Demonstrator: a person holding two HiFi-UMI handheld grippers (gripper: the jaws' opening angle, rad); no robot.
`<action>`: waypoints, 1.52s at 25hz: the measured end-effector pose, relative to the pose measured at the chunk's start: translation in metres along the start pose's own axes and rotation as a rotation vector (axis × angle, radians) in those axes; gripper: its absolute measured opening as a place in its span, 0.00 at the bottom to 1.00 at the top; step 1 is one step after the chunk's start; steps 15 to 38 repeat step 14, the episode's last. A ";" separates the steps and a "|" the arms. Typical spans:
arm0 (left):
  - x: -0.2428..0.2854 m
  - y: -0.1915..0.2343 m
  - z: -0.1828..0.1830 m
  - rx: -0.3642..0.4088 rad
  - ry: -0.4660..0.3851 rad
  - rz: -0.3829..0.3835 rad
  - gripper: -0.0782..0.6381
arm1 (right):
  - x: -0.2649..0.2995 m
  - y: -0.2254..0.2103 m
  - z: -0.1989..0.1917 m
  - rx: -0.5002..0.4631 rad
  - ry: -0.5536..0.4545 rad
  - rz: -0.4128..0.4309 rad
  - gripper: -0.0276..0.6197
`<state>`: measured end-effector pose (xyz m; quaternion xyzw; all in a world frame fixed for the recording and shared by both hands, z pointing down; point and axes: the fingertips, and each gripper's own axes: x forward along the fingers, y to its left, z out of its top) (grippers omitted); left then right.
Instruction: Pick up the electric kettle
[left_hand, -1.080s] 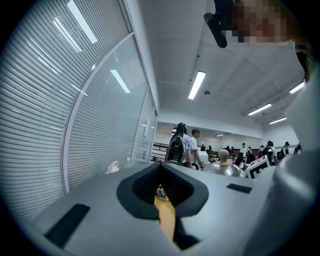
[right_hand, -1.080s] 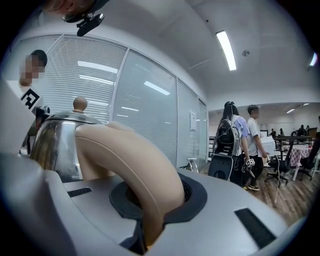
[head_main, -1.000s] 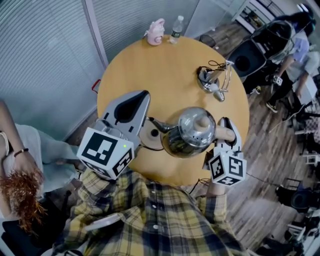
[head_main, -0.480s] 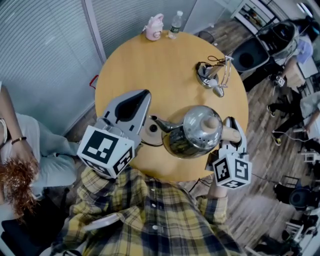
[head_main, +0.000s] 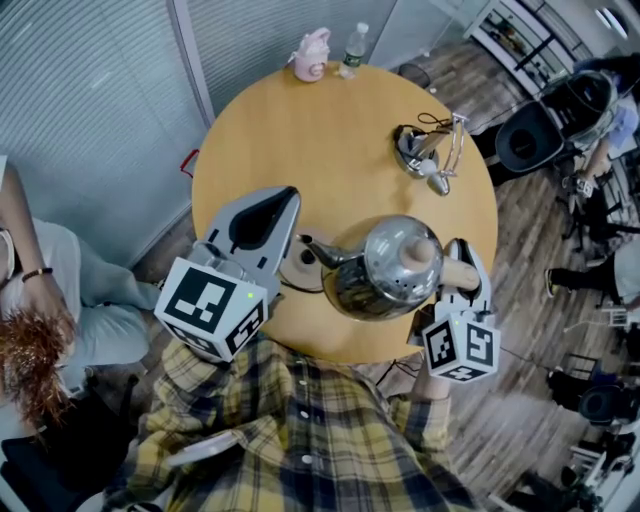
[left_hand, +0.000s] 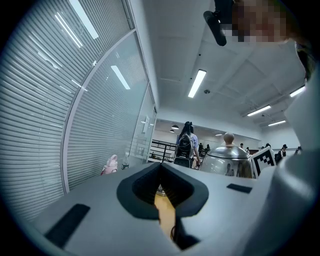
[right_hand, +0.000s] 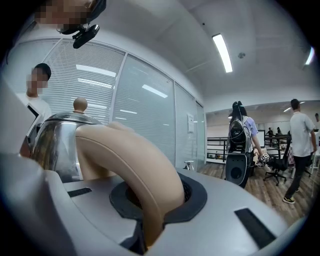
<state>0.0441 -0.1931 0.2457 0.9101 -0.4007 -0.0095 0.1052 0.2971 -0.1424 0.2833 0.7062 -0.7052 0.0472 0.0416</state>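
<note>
The steel electric kettle (head_main: 388, 268) with a beige knob sits right of its round base (head_main: 298, 270), its spout reaching over the base. My right gripper (head_main: 460, 262) is shut on the kettle's beige handle (head_main: 448, 268). In the right gripper view the handle (right_hand: 132, 167) fills the jaws, with the kettle body (right_hand: 54, 144) at the left. My left gripper (head_main: 289, 196) hovers over the table's left side beside the base, shut and holding nothing. The left gripper view shows its pads (left_hand: 186, 192) together and the kettle (left_hand: 227, 160) off to the right.
On the round wooden table (head_main: 320, 140), a pink item (head_main: 311, 55) and a water bottle (head_main: 351, 50) stand at the far edge. A metal piece with a cable (head_main: 425, 155) lies at the right. A person (head_main: 30, 340) sits left; office chairs (head_main: 530, 135) stand right.
The kettle and my right gripper have shifted slightly to the right. People and chairs in the background at the right have moved. The left gripper has stayed put.
</note>
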 end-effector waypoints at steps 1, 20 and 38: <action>-0.001 0.001 -0.001 0.000 -0.003 -0.001 0.11 | -0.001 0.001 0.000 -0.001 -0.001 -0.002 0.13; 0.001 -0.001 -0.005 0.002 0.013 -0.006 0.11 | -0.004 -0.005 -0.002 -0.003 0.003 -0.019 0.13; 0.001 -0.001 -0.005 0.002 0.013 -0.006 0.11 | -0.004 -0.005 -0.002 -0.003 0.003 -0.019 0.13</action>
